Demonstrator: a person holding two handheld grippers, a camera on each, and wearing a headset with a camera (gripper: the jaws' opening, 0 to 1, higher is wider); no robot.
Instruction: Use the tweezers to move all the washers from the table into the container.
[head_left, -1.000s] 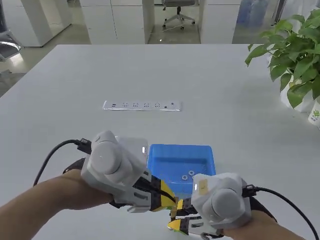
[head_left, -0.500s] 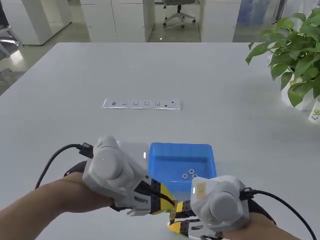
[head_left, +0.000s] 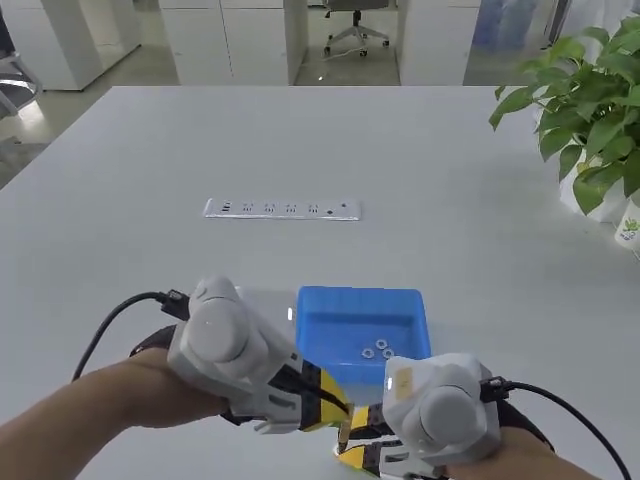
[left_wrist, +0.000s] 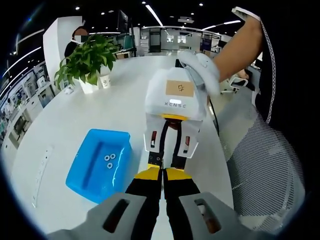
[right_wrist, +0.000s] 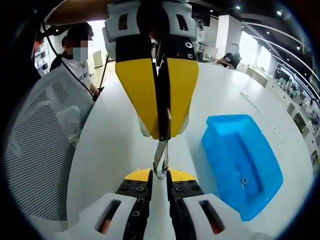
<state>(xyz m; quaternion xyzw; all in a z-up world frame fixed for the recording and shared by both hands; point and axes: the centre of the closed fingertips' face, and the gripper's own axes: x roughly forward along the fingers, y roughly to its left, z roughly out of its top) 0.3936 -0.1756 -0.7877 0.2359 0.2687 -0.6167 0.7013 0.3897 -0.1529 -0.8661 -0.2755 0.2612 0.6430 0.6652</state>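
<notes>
The blue container (head_left: 362, 312) sits on the white table with three washers (head_left: 377, 349) in it; I also see the container (left_wrist: 100, 164) with washers (left_wrist: 109, 160) in the left gripper view, and the container (right_wrist: 241, 160) in the right gripper view. Near the table's front edge the two grippers face each other tip to tip. My left gripper (head_left: 340, 408) is shut on thin metal tweezers (right_wrist: 161, 150). The tweezers' tip lies between the jaws of my right gripper (right_wrist: 160, 174), which are closed on it. The right gripper (left_wrist: 165, 161) meets the left gripper (left_wrist: 163, 172).
A white power strip (head_left: 281, 209) lies mid-table beyond the container. A potted plant (head_left: 590, 110) stands at the right edge. Cables trail from both grippers. A mesh chair (right_wrist: 45, 145) and a person are off the table's side.
Both grippers have drifted slightly toward the near edge, still joined at the tweezers. The container and washers have not moved.
</notes>
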